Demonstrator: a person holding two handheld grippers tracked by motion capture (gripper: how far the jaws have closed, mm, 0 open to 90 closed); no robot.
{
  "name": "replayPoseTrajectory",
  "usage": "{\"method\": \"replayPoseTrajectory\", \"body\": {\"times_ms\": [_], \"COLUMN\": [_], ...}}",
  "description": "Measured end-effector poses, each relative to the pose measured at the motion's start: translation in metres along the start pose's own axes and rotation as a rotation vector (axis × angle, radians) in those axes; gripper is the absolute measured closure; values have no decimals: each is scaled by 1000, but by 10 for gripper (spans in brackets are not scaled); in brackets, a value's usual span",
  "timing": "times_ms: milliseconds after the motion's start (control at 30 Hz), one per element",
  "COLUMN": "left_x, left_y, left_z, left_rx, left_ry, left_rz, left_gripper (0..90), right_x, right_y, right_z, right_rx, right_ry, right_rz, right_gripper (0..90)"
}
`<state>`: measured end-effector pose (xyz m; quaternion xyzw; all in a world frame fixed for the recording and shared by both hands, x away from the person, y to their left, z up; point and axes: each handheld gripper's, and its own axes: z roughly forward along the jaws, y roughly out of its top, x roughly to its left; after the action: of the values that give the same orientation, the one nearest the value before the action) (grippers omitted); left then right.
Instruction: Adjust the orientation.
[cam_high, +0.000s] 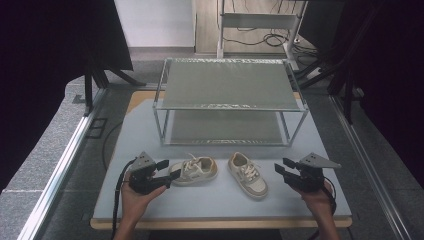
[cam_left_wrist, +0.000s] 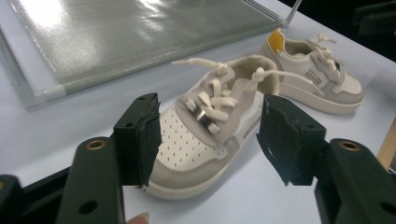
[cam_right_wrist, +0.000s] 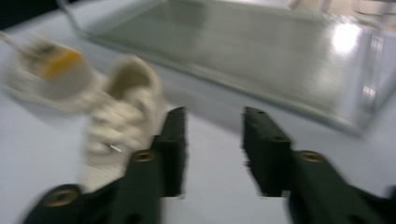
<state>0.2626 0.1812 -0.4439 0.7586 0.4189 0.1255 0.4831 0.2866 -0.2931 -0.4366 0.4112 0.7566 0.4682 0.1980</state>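
Two small white-and-grey sneakers lie on the pale table in front of a rack. The left sneaker (cam_high: 194, 170) (cam_left_wrist: 205, 126) points its toe at my left gripper (cam_high: 166, 172) (cam_left_wrist: 212, 123). That gripper is open, its jaws on either side of the toe without pressing it. The right sneaker (cam_high: 248, 175) (cam_left_wrist: 313, 77) has a yellow heel tab and lies apart from the first. My right gripper (cam_high: 283, 167) (cam_right_wrist: 215, 119) is open and holds nothing. In the blurred right gripper view the right sneaker (cam_right_wrist: 123, 112) lies just left of its jaws.
A two-level metal-framed rack (cam_high: 230, 82) with grey shelves stands at the middle of the table (cam_high: 210, 205), its lower shelf (cam_right_wrist: 243, 51) close behind the sneakers. Aluminium rails run along both sides. Cables lie on the floor at the back.
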Motion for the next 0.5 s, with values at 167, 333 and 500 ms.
{"method": "replayPoseTrajectory", "body": {"times_ms": [167, 333, 500], "left_x": [-3, -5, -7], "left_y": [-2, -5, -6], "left_z": [-1, -3, -5], "left_rx": [7, 15, 21], "left_ry": [21, 34, 27], "left_rz": [9, 5, -3], "left_gripper": [476, 521, 497], "right_x": [19, 47, 79], "right_y": [16, 28, 39], "right_z": [11, 35, 66], "right_rx": [-55, -42, 7], "right_ry": [78, 173, 230], "right_rz": [-63, -133, -224], "right_gripper": [898, 900, 900]}}
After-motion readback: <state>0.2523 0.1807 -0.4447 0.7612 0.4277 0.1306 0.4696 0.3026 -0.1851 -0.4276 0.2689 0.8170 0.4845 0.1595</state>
